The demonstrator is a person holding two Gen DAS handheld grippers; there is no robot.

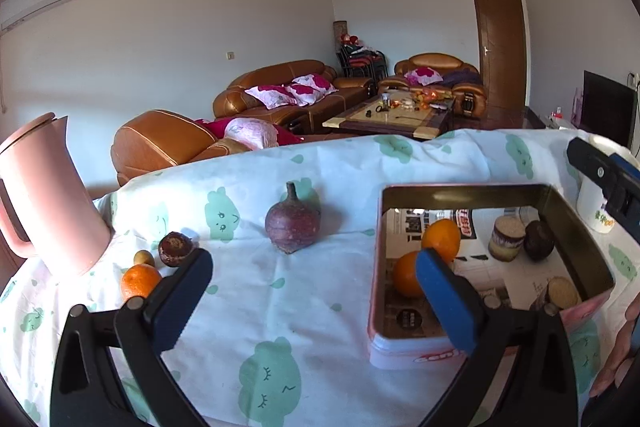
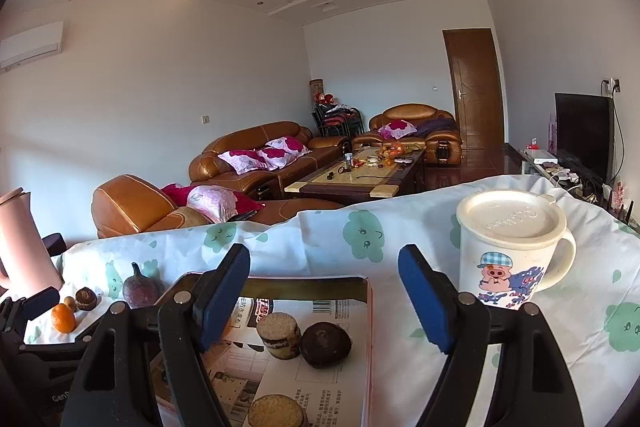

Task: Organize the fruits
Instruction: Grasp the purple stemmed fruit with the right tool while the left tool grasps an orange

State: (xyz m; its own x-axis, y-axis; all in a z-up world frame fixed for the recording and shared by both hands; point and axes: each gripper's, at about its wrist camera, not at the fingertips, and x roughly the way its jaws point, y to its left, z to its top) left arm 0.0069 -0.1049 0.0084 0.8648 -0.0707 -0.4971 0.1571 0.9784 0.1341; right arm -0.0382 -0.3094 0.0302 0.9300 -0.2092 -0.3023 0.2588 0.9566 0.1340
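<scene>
Left wrist view: we have the left gripper (image 1: 314,277) wide open and empty, hovering low over the table (image 1: 280,307), which carries a cloud-print cloth. Purple fruit (image 1: 293,223) with its stem up sits mid-frame, apart from everything. Lower left of the frame, beside the pink pitcher (image 1: 44,203), a cluster: one orange (image 1: 139,281), a small yellow-green fruit (image 1: 143,257) and a dark brown fruit (image 1: 175,249), all close together. Tin box (image 1: 576,251), right of centre, lined with printed paper, already holds two oranges (image 1: 441,239), a dark round fruit (image 1: 539,240) and two cut cylindrical pieces (image 1: 506,238). Right wrist view: right gripper (image 2: 324,293) is also open with nothing between its blue pads (image 2: 422,301), sitting above the box's far end; its jaws stand well apart. Lidded cartoon mug (image 2: 510,247) is just right of it, so watch the swing. Our read: four fruits are still outside the box, task roughly halfway. Purple fruit looks firm, rounded and smooth-skinned, probably light; we'd take it across the widest part of the body, not by the stem, which could snap. Loose orange likely has slight give, so squeeze moderately at its equator. Small yellow-green fruit is tight against its neighbours and may roll when nudged.
</scene>
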